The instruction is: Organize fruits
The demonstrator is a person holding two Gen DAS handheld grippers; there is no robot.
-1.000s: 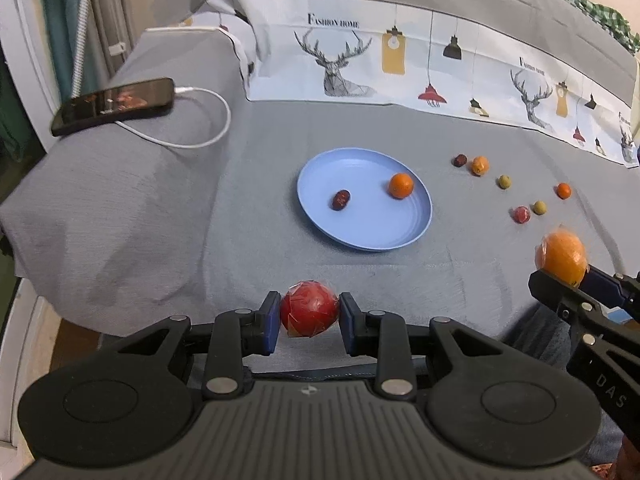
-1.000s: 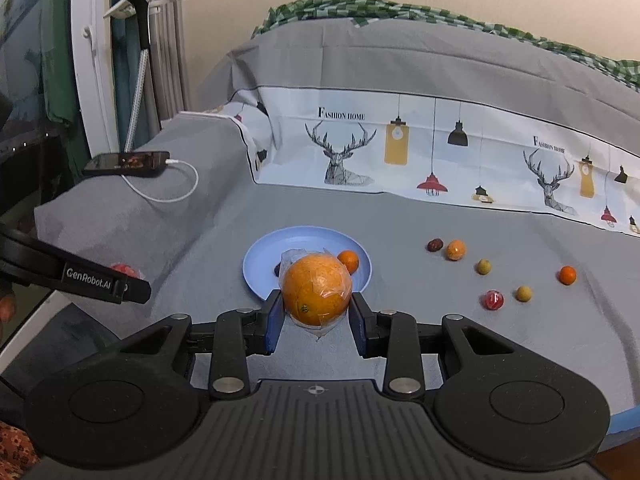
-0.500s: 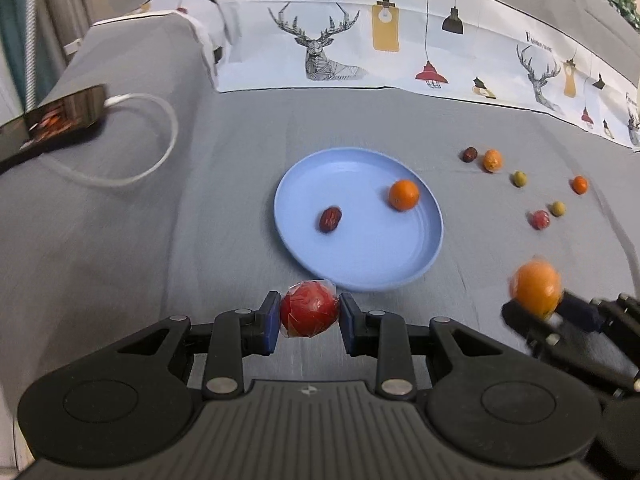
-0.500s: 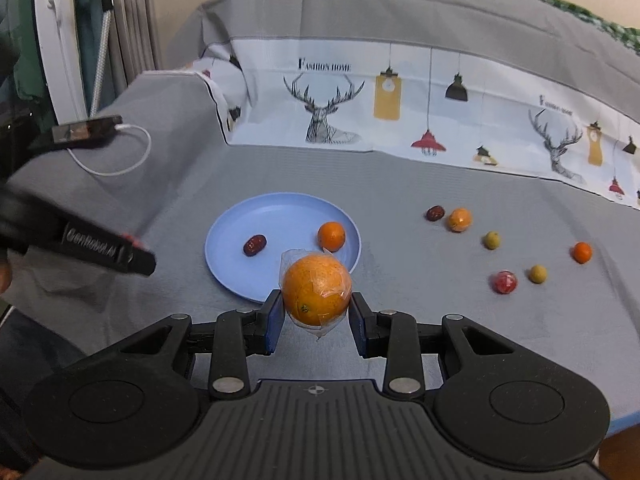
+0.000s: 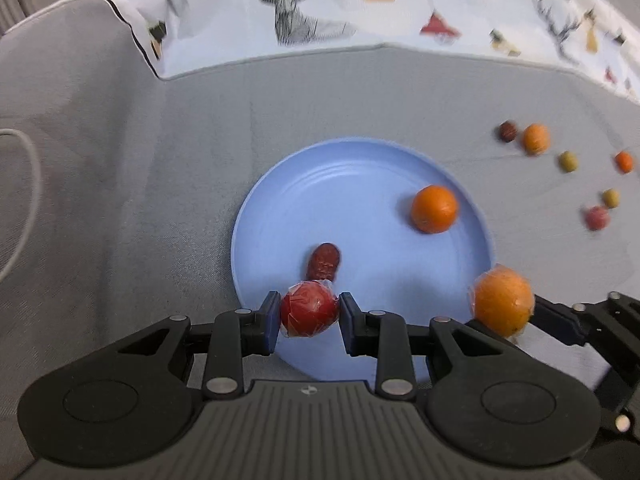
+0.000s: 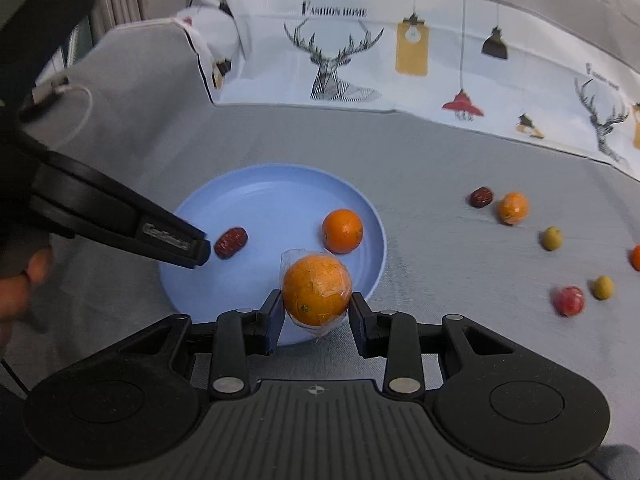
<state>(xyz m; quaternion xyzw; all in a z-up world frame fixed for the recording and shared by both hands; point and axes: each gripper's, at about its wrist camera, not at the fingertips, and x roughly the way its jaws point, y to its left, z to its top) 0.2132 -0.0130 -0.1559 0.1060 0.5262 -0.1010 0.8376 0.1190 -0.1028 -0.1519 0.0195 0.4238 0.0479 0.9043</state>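
Note:
A blue plate [image 5: 360, 184] [image 6: 276, 196] lies on the grey cloth. It holds a small orange [image 5: 435, 209] [image 6: 342, 231] and a dark red date [image 5: 324, 262] [image 6: 231, 243]. My left gripper [image 5: 308, 316] is shut on a red wrapped fruit [image 5: 308, 309] over the plate's near rim. My right gripper [image 6: 317, 310] is shut on a wrapped orange [image 6: 317, 290] over the plate's near right rim; this orange also shows in the left wrist view [image 5: 503, 300].
Several small fruits lie on the cloth right of the plate: a date [image 6: 481, 197], a small orange [image 6: 513, 208], two green ones [image 6: 552, 238], a red one [image 6: 568, 300]. A printed white cloth [image 6: 400, 60] lies behind. A white cable [image 5: 24, 184] runs at the left.
Both grippers have moved forward and down with their fruits, from short of the plate to over its near rim. The phone has left the left wrist view.

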